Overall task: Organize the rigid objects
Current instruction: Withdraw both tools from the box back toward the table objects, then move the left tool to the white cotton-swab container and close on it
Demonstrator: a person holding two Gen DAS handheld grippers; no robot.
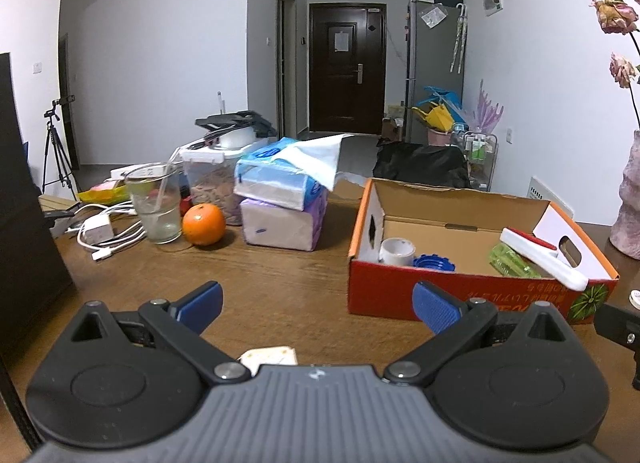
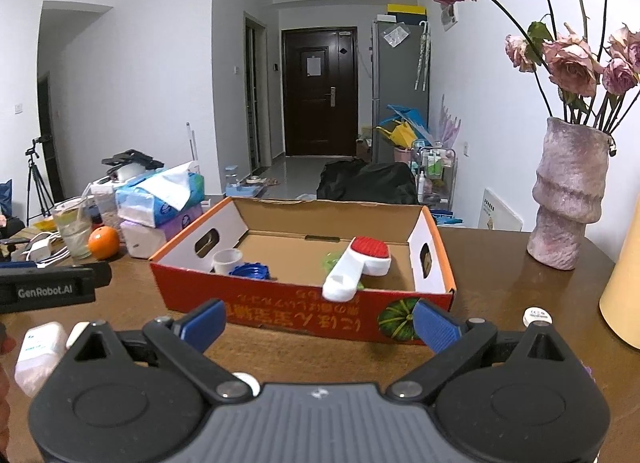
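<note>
Left gripper (image 1: 316, 305) and right gripper (image 2: 318, 323) hovering over the desk (image 1: 280, 283), jaws of both spreading wide and holding nothing, cardboard box (image 2: 304, 311) sitting ahead, lint brush (image 2: 356, 267) leaning inside on its front wall, small white bottle (image 2: 40, 355) lying near the desk edge.

Wooden table (image 1: 280, 283) carries an orange (image 1: 203, 224) touching a glass cup (image 1: 155, 205), white charger cables (image 1: 106, 233), stacked tissue packs (image 1: 282, 199) and a vase (image 2: 568, 195) of dried roses (image 2: 568, 59). Dark door (image 1: 346, 67) behind.
</note>
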